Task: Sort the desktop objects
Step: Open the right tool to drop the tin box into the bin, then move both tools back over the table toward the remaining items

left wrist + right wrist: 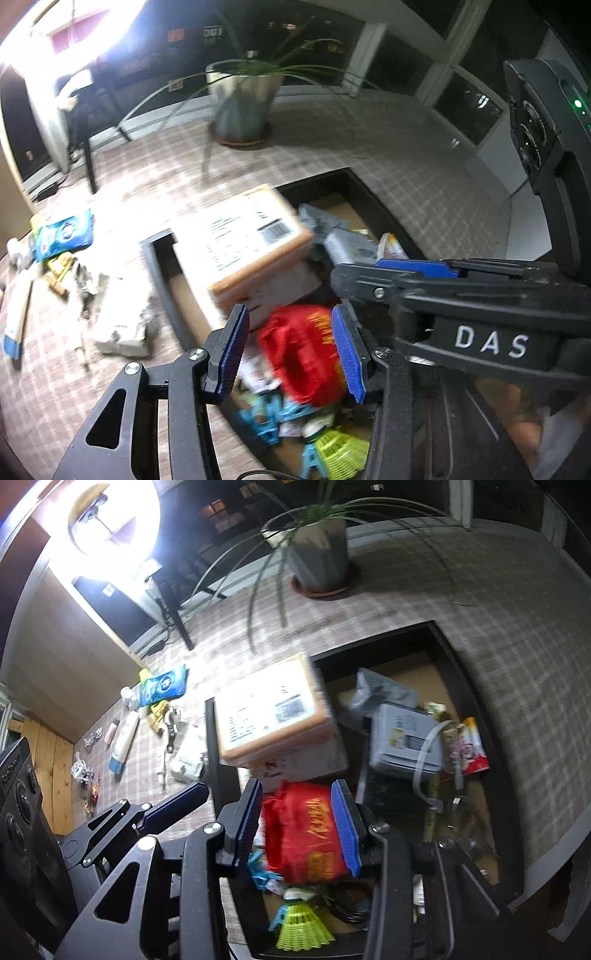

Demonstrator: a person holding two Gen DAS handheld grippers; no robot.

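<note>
A black storage bin [476,686] on the checkered tablecloth holds a cardboard box [273,716], a red bag [310,834] with gold lettering, a grey-white packet [406,738], a snack pack [469,746] and a green shuttlecock [299,930]. My left gripper [291,350] is open above the red bag [299,350]. My right gripper [299,827] is open above the same bag, fingers either side of it. The right gripper crosses the left wrist view [424,284]. The left gripper shows in the right wrist view [173,805].
Loose items lie left of the bin: a blue wipes pack [164,686], a white tube [123,744], a crumpled white packet [122,321] and small bits. A potted plant [321,550] stands at the back of the table. A bright lamp [110,524] glares top left.
</note>
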